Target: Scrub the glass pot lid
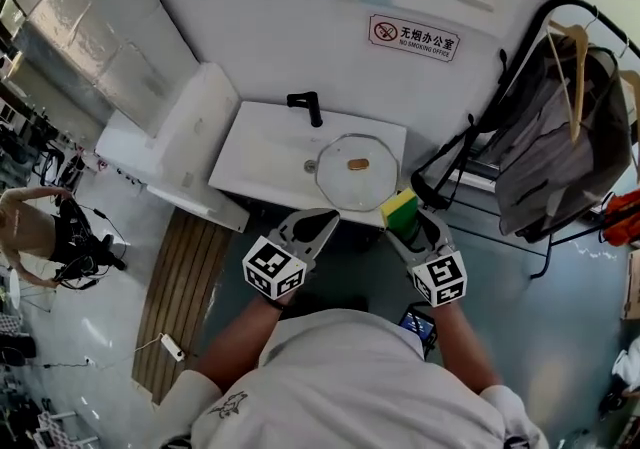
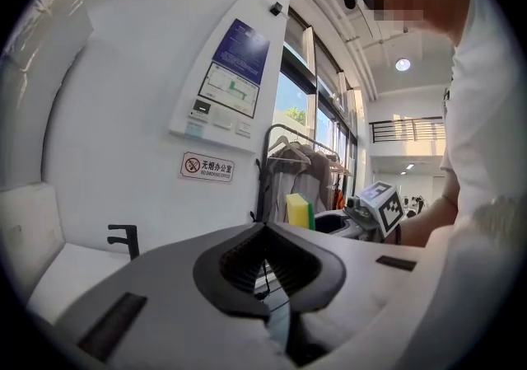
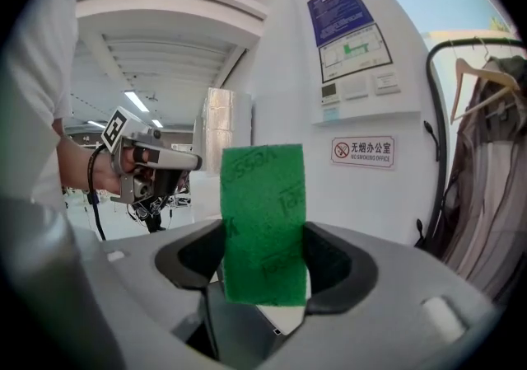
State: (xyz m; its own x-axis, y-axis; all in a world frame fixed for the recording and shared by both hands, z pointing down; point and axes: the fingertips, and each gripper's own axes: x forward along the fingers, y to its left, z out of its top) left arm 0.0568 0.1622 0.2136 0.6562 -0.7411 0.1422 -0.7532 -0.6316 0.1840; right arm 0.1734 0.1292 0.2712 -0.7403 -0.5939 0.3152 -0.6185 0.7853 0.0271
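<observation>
A slatted wooden mat (image 1: 185, 282) lies on the floor at the far left, at 8 o'clock from the white washbasin (image 1: 255, 152). The left tongs (image 1: 325, 219) hover just short of the basin's near edge, pointing toward 12 o'clock. Their jaws are pressed together with nothing between them. A black faucet (image 1: 308, 107) stands at the basin's 12 o'clock rim. The glass pot lid (image 1: 357, 177) lies flat in the right half of the basin with its knob up. It is at 1 o'clock from the left tongs, apart from them, and at 11 o'clock from the right tongs (image 1: 408, 217). The right tongs are clamped on a sponge (image 1: 400, 207), yellow with a green scouring face. The sponge stands upright between the jaws, just beside the lid's 5 o'clock edge. A no-smoking sign (image 1: 413, 37) hangs on the wall at 1 o'clock from the lid. A clothes rack (image 1: 570, 127) with hanging garments stands at 3 o'clock.
</observation>
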